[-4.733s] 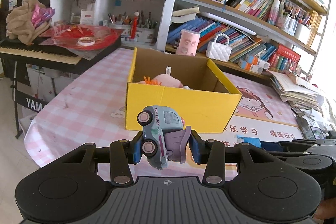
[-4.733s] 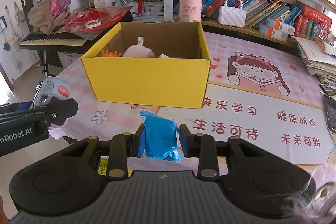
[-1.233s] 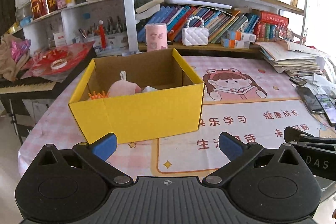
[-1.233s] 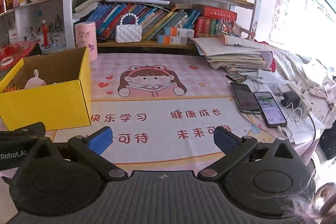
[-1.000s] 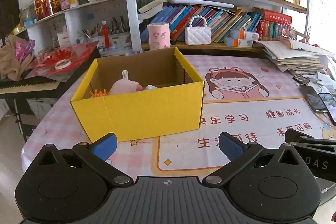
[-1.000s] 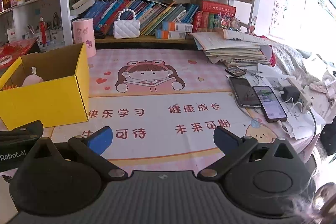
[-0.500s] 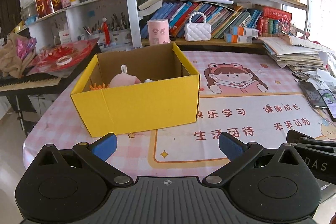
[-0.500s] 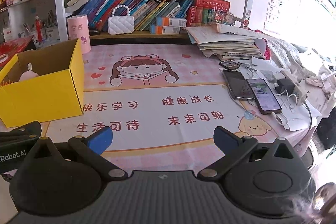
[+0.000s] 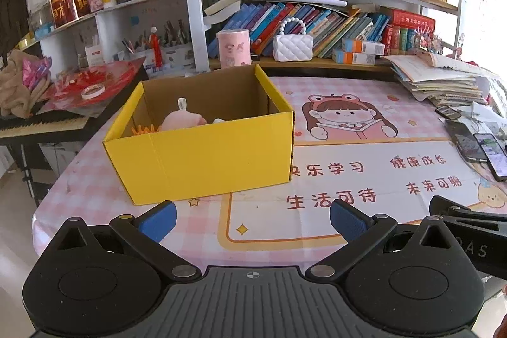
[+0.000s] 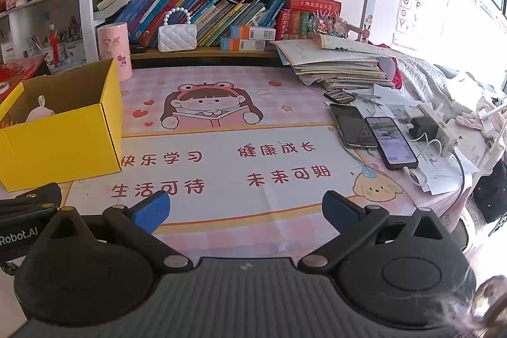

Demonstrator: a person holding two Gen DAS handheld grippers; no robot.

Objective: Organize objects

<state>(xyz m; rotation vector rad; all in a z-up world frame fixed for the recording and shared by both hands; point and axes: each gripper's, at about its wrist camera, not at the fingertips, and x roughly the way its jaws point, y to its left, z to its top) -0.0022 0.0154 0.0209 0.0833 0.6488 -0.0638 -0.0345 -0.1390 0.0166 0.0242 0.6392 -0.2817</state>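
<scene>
Both the left gripper (image 9: 253, 217) and the right gripper (image 10: 246, 210) hold nothing, jaws wide apart, and the toys sit in the yellow cardboard box (image 9: 202, 154) on the pink checked table cover (image 10: 285, 224), so tidying looks done unless another toy needs finding.

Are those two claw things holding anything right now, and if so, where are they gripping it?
Nothing is held. The left gripper and the right gripper both have their jaws spread wide with only the table showing between them.

We see only the top of the pink toy (image 9: 180, 121) behind the box (image 9: 202, 160) wall; the box floor stays hidden.
</scene>
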